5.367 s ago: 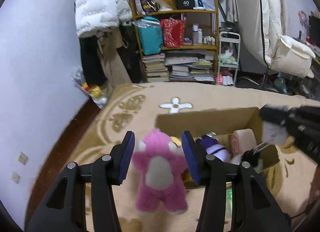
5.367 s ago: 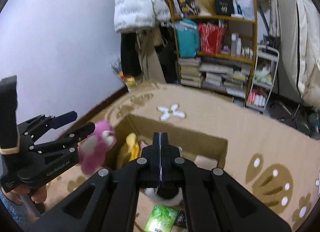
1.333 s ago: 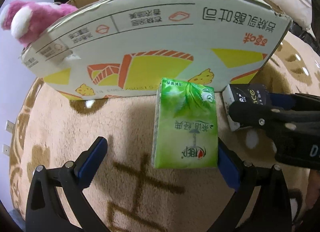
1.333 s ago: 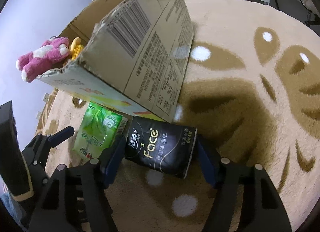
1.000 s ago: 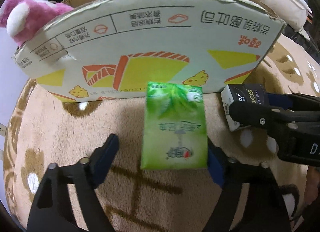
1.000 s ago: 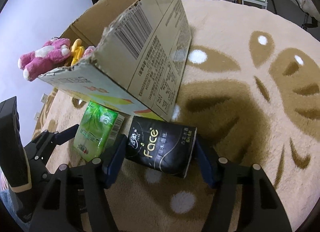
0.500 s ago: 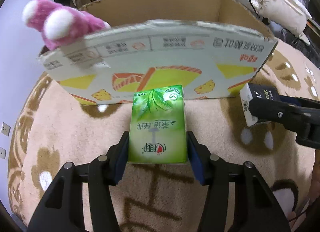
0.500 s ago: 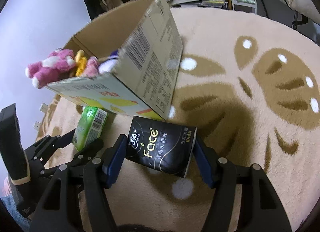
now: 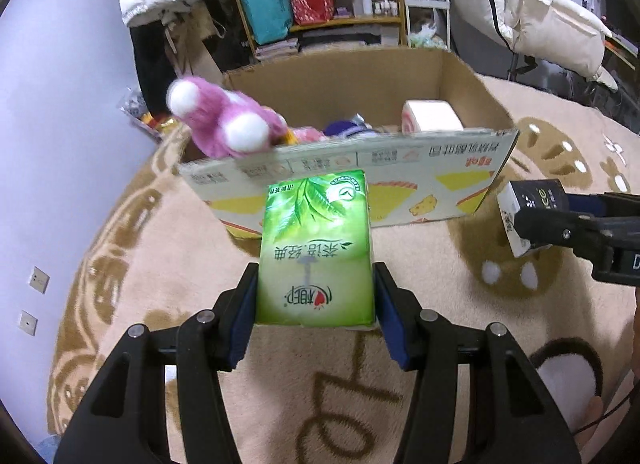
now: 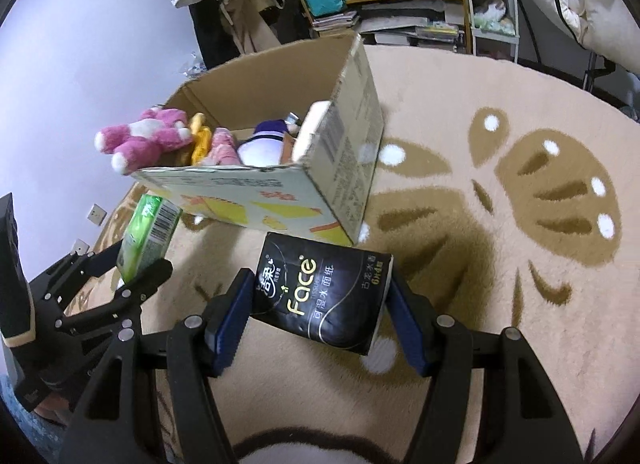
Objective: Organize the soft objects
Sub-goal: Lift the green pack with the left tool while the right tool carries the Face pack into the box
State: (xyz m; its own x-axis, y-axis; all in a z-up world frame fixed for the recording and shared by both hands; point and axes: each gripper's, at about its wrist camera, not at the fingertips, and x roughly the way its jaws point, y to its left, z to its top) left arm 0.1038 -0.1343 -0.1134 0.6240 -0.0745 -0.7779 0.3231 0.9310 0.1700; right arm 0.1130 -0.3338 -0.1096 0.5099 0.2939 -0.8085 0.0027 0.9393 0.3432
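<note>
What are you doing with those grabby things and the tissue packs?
A person is tidying soft things into the cardboard box on the carpet. The left gripper is clamped on a green tissue pack and the right gripper on a black tissue pack, both held up in front of the box. A pink plush toy and other soft toys are already inside.

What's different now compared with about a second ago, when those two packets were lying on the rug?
The left gripper closed on the green tissue pack and lifted it off the rug. The right gripper, already clamped on the black tissue pack, raised it too. The cardboard box and the pink plush toy on its rim stayed put.
</note>
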